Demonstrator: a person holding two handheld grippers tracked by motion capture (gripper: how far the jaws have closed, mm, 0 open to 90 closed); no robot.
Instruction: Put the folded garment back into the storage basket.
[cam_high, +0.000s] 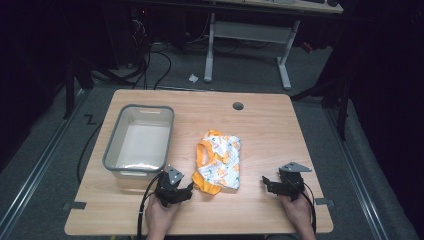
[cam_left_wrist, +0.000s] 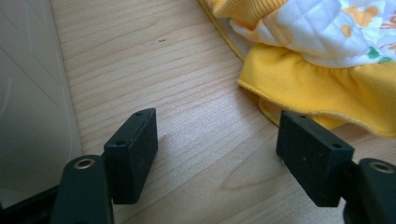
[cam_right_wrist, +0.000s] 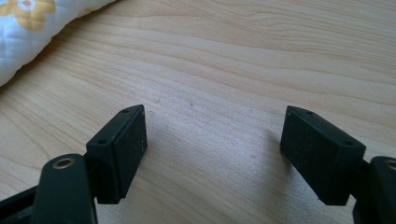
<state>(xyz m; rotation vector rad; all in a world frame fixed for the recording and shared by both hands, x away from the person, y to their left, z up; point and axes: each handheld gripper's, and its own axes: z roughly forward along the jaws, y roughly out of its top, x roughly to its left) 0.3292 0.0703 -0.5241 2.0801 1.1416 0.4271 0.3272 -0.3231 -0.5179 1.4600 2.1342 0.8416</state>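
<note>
We see a table (cam_high: 260, 130) of pale wood with fine grain and a smooth, faintly sheened finish under both tools. Ahead of the left gripper (cam_left_wrist: 217, 149) lies a garment (cam_left_wrist: 327, 51) of soft quilted cloth, its yellow hem matt and ruffled. Beside that gripper's outer jaw stands a bin (cam_high: 112, 145) of smooth grey plastic. The jaw pads look matt black.

counter (cam_high: 260, 125): pale wood, round cable hole (cam_high: 238, 106) near far edge | floor (cam_high: 45, 165): grey carpet around counter | beyond counter: white-legged desk (cam_high: 250, 35), black cables (cam_high: 160, 65), scrap of paper (cam_high: 193, 78) | room beyond counter: dark, light falls on counter
</note>
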